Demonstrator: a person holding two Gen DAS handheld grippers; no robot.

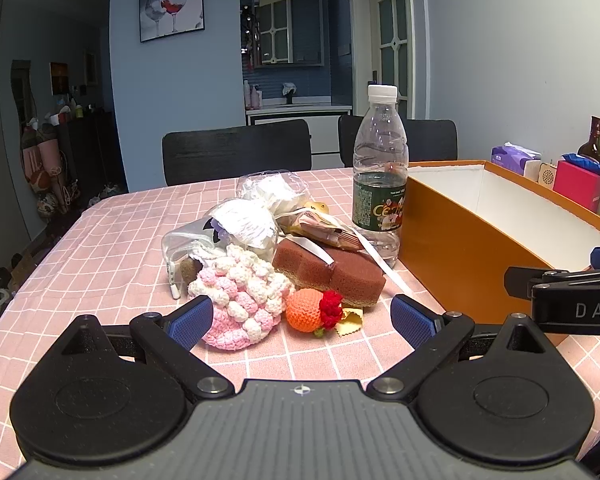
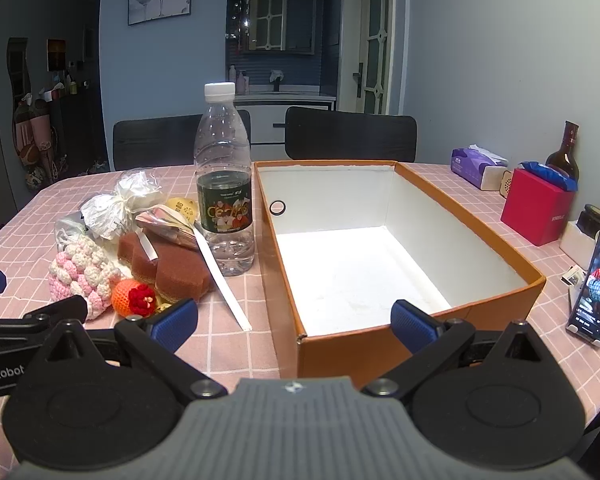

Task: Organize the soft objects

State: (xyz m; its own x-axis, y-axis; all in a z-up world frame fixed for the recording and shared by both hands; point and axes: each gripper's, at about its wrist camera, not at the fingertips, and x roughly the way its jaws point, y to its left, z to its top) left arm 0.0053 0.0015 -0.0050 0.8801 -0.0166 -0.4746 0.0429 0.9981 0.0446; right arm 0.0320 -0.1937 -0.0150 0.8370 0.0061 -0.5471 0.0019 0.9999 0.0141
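Left gripper (image 1: 302, 322) I'm holding spread wide and empty, low over the table (image 1: 100, 232), its pads flanking the pink-white knit (image 1: 240, 300) and orange knit ball (image 1: 306, 310). Behind them lie the brown sponge (image 1: 336, 270) and two wrapped bundles (image 1: 252, 216), beside the bottle (image 1: 378, 176). Right gripper (image 2: 294, 322) is also spread and empty, at the near edge of the empty orange box (image 2: 380, 344), which stands just right of the bottle.
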